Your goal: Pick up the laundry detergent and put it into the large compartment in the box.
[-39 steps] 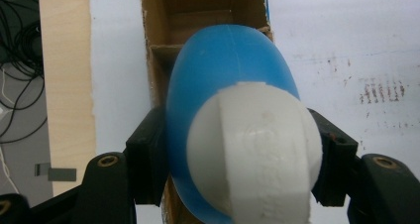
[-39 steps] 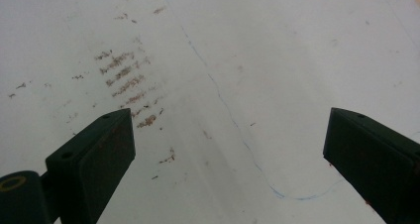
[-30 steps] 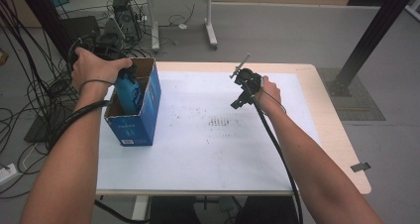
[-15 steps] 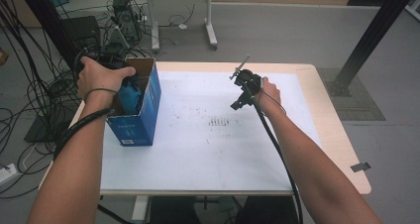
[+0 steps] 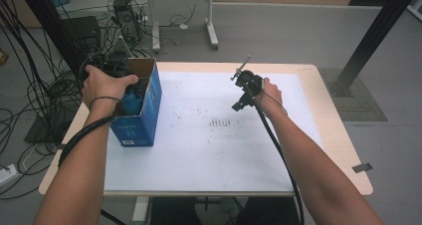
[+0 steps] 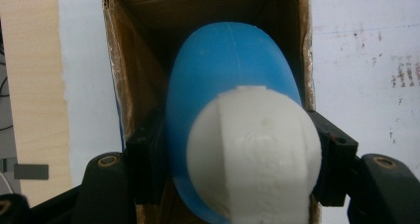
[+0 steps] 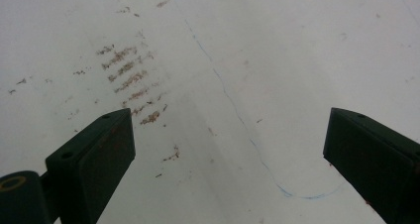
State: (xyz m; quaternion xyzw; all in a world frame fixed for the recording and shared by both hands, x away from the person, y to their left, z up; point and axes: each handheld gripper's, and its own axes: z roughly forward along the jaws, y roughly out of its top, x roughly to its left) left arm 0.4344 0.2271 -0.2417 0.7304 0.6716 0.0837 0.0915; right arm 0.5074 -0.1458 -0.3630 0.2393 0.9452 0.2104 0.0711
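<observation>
The left gripper pinches a blue bottle with a white cap between its black jaws, the bottle reaching down into the open top of a blue cardboard box that stands at the left side of the table. In the high view the left hand sits over the box mouth. Well apart to the right, the right gripper hovers with jaws spread wide and nothing between them, above the white mat, near some brown smudges.
</observation>
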